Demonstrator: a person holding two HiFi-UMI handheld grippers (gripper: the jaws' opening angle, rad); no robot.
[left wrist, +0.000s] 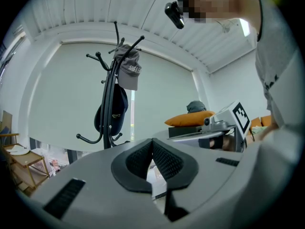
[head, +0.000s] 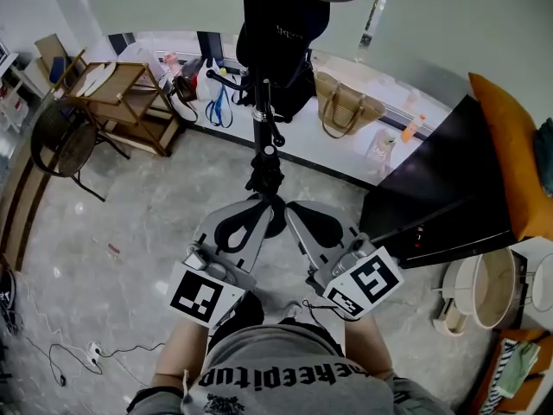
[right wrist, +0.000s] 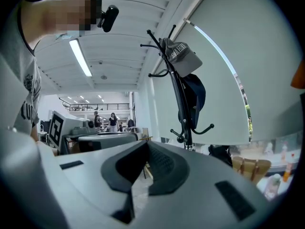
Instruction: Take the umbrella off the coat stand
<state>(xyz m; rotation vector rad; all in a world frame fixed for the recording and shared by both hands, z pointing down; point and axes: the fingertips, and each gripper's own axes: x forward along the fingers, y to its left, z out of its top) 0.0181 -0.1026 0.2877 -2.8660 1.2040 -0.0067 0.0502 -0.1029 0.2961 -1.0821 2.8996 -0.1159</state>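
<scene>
A black coat stand (head: 263,132) rises just ahead of me, seen from above in the head view. A dark blue cap (left wrist: 114,116) and a grey cap (left wrist: 128,73) hang on its hooks. A slim black shape along the pole (left wrist: 109,104) looks like the folded umbrella, but I cannot tell it apart from the pole. My left gripper (head: 258,201) and right gripper (head: 290,207) point level at the stand, side by side, a short way in front of its base. Both are shut with nothing between the pads (left wrist: 164,161). The right gripper's tips (right wrist: 147,146) meet below the stand's lower hooks (right wrist: 190,130).
A wooden shelf trolley (head: 121,93) and a black chair (head: 60,141) stand at the left. A tan bag (head: 346,106) lies behind the stand. A black cabinet (head: 441,206) with an orange cushion (head: 510,154) is at the right. A cable with a power strip (head: 91,351) lies on the floor.
</scene>
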